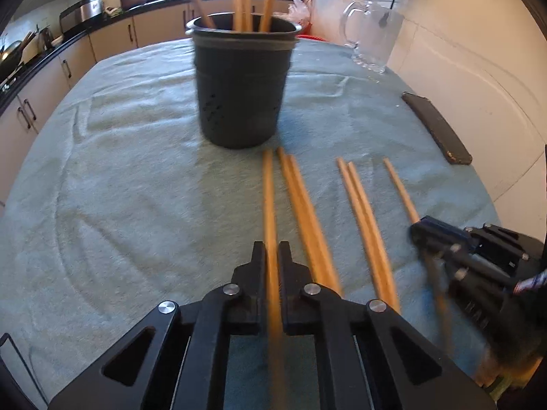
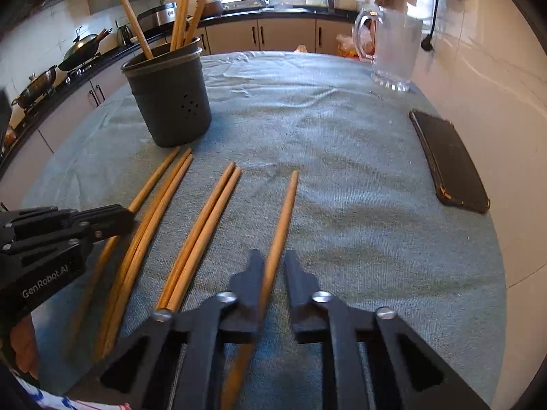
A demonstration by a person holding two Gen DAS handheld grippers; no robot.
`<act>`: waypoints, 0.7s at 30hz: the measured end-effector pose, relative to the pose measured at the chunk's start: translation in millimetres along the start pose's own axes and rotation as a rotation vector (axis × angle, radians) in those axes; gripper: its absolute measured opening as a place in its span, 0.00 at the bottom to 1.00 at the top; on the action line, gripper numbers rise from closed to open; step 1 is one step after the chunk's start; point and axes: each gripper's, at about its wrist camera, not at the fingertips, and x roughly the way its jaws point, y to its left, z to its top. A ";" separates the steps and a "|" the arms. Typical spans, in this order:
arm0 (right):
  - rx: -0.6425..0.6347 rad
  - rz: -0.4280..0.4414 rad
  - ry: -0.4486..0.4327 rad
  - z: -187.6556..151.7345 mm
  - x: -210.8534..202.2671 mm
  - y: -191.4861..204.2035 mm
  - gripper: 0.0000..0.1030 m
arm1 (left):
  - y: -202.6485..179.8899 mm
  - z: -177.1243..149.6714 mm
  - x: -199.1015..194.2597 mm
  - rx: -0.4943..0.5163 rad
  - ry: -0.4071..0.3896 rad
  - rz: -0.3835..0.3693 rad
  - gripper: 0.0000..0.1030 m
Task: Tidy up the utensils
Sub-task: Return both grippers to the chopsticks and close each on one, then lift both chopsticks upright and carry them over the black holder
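A dark round utensil holder (image 1: 241, 85) of plastic, with small holes in its wall, stands on the table (image 2: 342, 177), which a pale green towel-like cloth covers; several wooden chopsticks lean upright inside it, about four as far as I can count. Behind to the right stands a clear glass pitcher (image 2: 393, 51), and a flat black phone (image 2: 448, 160) lies near the wall, well apart from the sticks. Six chopsticks lie on the cloth in front of the holder: one single, a pair (image 2: 143, 239), another pair (image 2: 201, 235), one single. The left gripper (image 1: 271, 256) has its jaws narrow around the leftmost chopstick (image 1: 269, 198), gripping it. The right gripper (image 2: 273, 263) has its jaws half open around the rightmost chopstick (image 2: 285, 215), which touches only the left finger
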 end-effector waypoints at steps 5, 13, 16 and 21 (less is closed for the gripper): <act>0.016 -0.001 0.062 -6.1 -7.2 -17.2 0.09 | 26.0 -11.7 -12.3 -0.037 0.069 -0.043 0.07; 0.041 0.037 0.180 -7.4 -11.2 -36.0 0.10 | 26.5 -9.6 -13.6 0.007 0.174 -0.051 0.07; 0.040 0.033 0.221 -0.8 -7.4 -37.0 0.11 | 20.6 -1.2 -8.4 0.042 0.200 -0.029 0.07; 0.017 0.011 0.284 14.0 2.4 -34.0 0.12 | 16.3 16.8 3.5 0.042 0.259 -0.039 0.07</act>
